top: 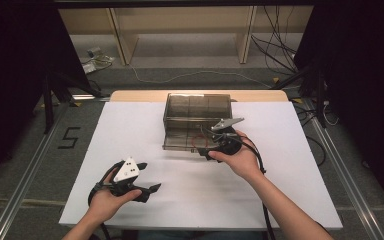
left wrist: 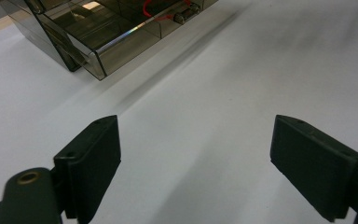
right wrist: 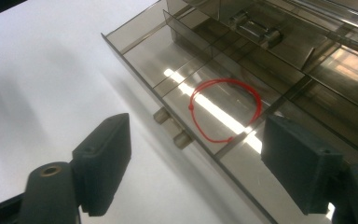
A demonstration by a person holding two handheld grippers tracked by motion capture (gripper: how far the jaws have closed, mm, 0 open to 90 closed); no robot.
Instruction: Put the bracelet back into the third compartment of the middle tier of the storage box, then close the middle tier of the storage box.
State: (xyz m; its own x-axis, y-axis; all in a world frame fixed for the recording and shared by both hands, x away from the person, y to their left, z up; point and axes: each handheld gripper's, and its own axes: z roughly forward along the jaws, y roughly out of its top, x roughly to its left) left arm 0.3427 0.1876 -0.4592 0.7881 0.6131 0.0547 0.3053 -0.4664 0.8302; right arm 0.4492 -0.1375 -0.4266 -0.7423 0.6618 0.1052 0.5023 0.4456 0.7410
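Note:
A smoky clear compartment box (top: 172,131) lies open at the middle back of the white sheet. A thin red loop (right wrist: 226,109) lies flat in one of its front compartments, also seen as the red loop (top: 198,140) and red loop (left wrist: 154,11). My right gripper (top: 204,146) is open at the box's front edge; in the right gripper view its jaws (right wrist: 198,126) stand wide apart, just short of the loop, holding nothing. My left gripper (top: 149,176) is open over bare sheet near the front left, and its jaws (left wrist: 196,126) are empty.
The white sheet (top: 130,130) covers the table, with a wooden edge (top: 140,95) at the back. Two small latches (right wrist: 172,130) stick out from the box's front wall. Cables, stand legs and floor rails surround the table.

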